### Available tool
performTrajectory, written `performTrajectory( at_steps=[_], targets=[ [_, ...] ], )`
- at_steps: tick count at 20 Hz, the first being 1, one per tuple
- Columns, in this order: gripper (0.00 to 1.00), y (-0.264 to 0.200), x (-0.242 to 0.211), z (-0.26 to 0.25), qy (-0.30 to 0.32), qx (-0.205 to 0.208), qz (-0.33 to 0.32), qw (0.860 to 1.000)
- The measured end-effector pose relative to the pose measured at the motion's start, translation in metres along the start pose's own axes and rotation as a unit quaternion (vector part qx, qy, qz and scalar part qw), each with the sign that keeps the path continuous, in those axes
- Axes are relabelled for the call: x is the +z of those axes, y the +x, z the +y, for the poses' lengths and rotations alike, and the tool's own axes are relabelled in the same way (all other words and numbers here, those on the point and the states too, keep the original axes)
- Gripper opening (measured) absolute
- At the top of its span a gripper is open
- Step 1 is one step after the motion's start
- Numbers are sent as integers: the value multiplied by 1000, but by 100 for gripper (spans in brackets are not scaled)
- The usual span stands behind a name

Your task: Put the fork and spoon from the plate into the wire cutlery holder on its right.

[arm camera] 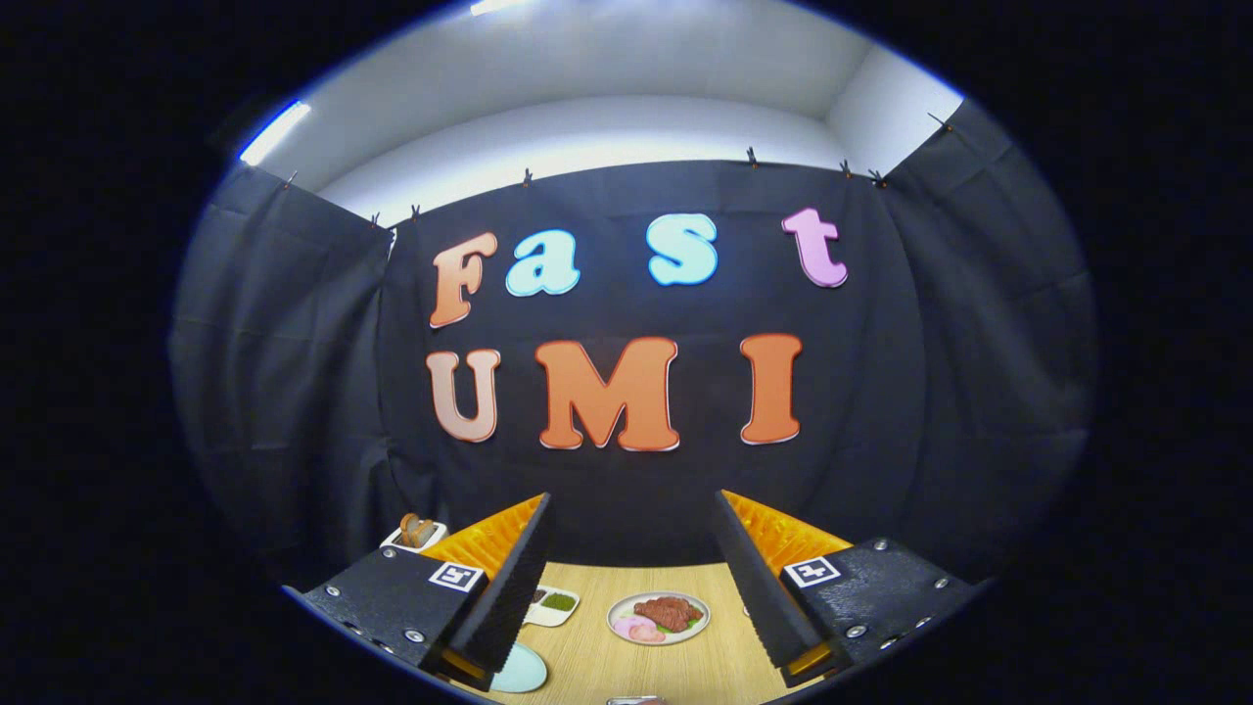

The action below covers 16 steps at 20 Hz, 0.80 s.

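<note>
1. A small white dish (pixel 419 532) holding something brown sits far left, beyond the left finger.
2. A pale round plate (pixel 521 671) lies on the wooden counter (pixel 587 651) by the left fingertip.
3. The tongs (pixel 632 573) stand wide apart, gripping nothing.
4. Between the fingers, a round plate of meat (pixel 658 618) rests beside a white rectangular tray (pixel 551 605).

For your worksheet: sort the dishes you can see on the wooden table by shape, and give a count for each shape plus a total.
Gripper open, held above the table, nothing between its fingers.
Round plates: 2 (food plate; pale blue plate, partly hidden by a finger)
Rectangular white trays: 2 (tray with green food; small tray beyond the fingers)
Total: 4
</note>
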<state>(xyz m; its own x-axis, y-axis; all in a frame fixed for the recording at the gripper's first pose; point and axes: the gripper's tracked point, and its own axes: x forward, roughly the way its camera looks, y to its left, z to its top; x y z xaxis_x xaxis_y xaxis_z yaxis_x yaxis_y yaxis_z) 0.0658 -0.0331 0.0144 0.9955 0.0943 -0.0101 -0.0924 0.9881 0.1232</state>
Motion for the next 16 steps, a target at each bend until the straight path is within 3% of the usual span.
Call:
performTrajectory(
  at_steps=[6,16],
  targets=[
    [96,7,32,1,-12,-3,-56,998],
    [96,10,23,20,-5,14,-45,999]
  ],
)
